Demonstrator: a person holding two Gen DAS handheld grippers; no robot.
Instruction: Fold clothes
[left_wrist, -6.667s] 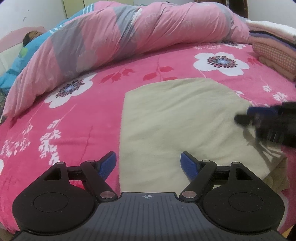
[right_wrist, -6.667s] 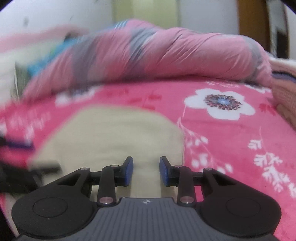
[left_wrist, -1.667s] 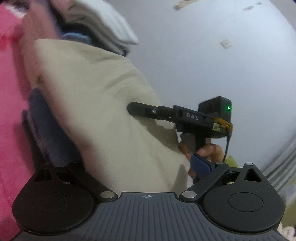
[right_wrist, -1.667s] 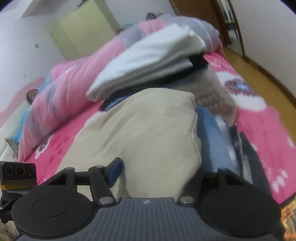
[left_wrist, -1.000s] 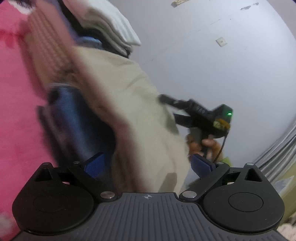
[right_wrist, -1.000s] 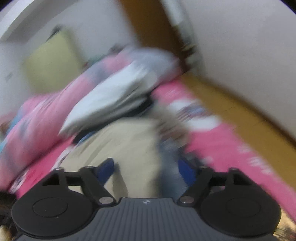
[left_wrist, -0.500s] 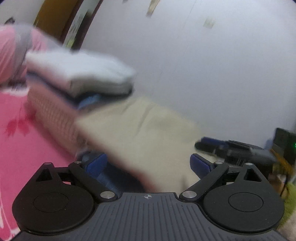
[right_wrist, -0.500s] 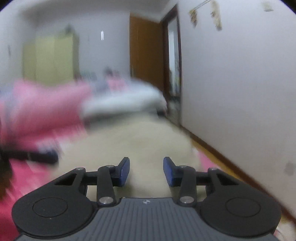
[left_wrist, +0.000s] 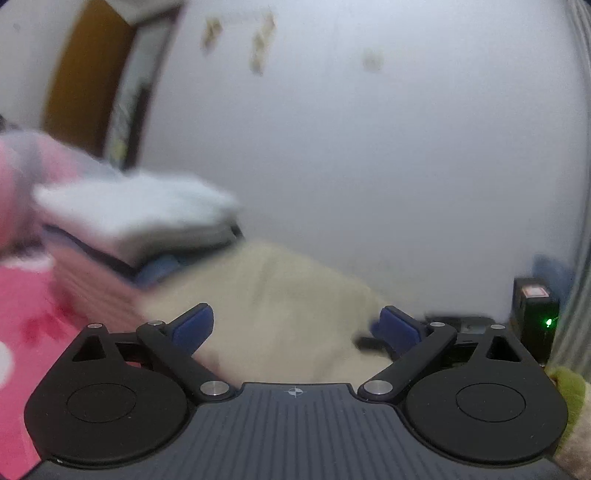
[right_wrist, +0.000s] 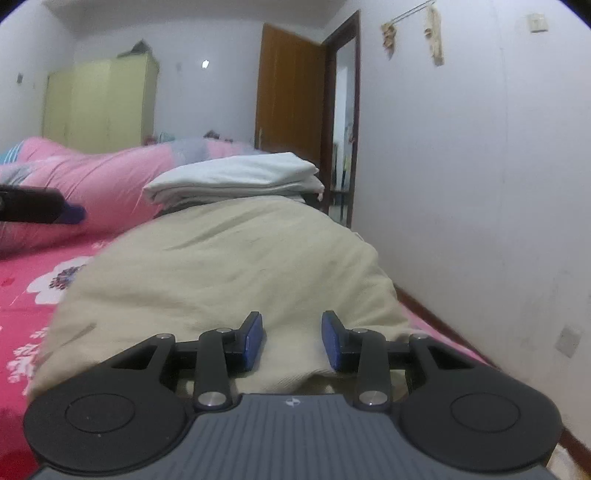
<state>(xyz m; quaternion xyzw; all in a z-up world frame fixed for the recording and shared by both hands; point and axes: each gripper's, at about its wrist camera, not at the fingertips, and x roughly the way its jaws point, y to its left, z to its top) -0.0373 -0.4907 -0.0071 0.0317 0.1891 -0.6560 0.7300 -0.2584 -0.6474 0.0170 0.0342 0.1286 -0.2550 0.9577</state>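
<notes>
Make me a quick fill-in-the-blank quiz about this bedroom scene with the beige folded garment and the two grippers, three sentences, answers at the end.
1. The beige garment lies on a bedsheet whose main colour is ____.
2. The right gripper has its jaws ____, with nothing clamped between them.
3. Behind the beige garment, the top item of the folded stack is coloured ____.

Missing words: pink; open; white

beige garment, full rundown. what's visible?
The beige garment is a plain, matte woven cloth, lightly creased, lying folded in a rounded mound on the pink floral bedsheet near the bed's wall-side edge. Its far end meets a stack of folded clothes. The right tongs sit open over its near edge; whether the pads touch it is unclear. The left view shows it blurred.
</notes>
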